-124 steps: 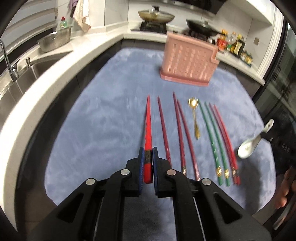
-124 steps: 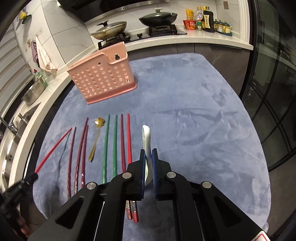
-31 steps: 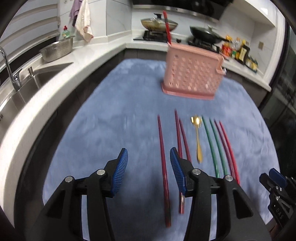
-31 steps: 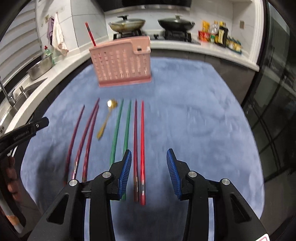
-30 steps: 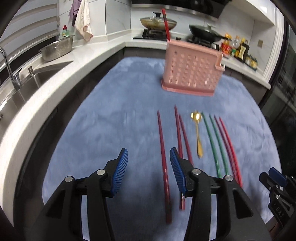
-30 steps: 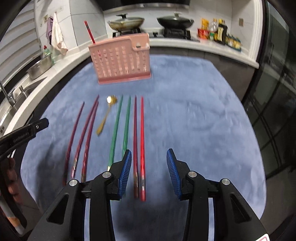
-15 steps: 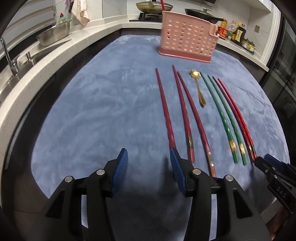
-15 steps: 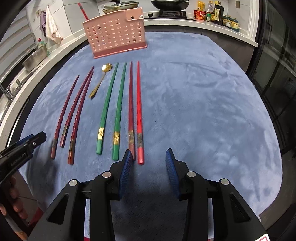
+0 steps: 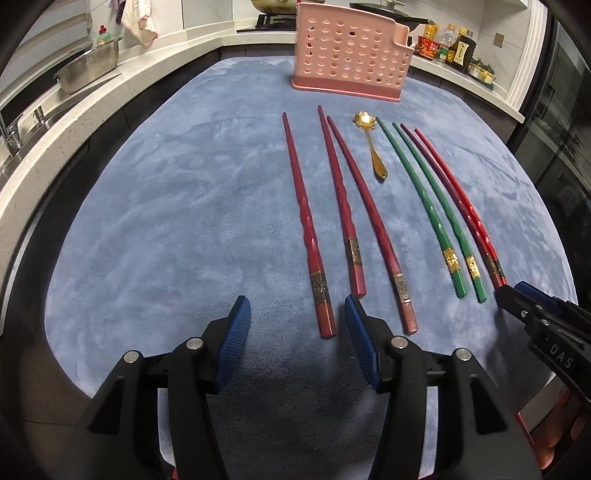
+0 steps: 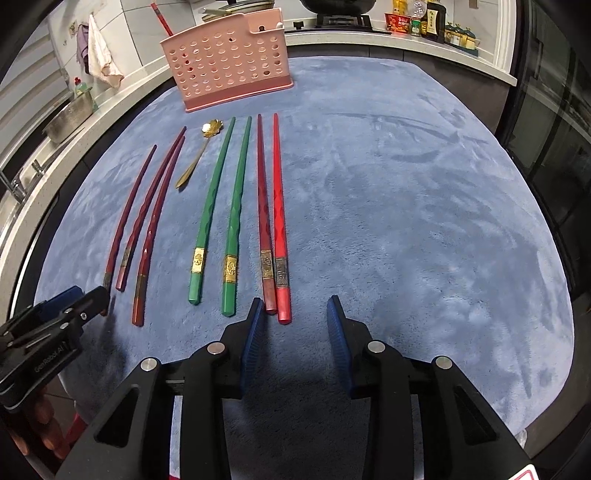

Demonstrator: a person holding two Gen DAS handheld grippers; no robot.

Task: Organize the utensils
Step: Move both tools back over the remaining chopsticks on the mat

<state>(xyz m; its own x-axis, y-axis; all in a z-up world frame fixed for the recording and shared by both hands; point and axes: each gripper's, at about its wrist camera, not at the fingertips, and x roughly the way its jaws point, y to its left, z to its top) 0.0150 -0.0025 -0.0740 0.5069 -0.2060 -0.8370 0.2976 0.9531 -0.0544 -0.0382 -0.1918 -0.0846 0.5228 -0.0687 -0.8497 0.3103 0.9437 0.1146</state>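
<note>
**Both claws open at the near ends of the chopsticks**

My left claw (image 9: 295, 332) sits low in the frame, spread wide and holding nothing; the butt of the leftmost dark red chopstick (image 9: 308, 236) lies just inside its right finger, so I judge that one is lined up for the next grab. My right claw (image 10: 293, 332) is equally wide and empty, with the bright red chopstick (image 10: 279, 218) ending just ahead of its left finger.

Outward from there, the sticks lie in a rough row on the blue mat (image 10: 406, 206) covering the counter, thick ends toward me, which suits a pinch at the butt. Centre frame in the right view are two green chopsticks (image 10: 221, 206), and left of them the small gold spoon (image 10: 195, 158), lying farther up the mat than the sticks' thick ends.

At upper centre stands the pink holder (image 10: 229, 62), upright, with a red stick (image 10: 162, 18) poking out of its top left. I read that as the destination, with most of the sorting left.
</note>
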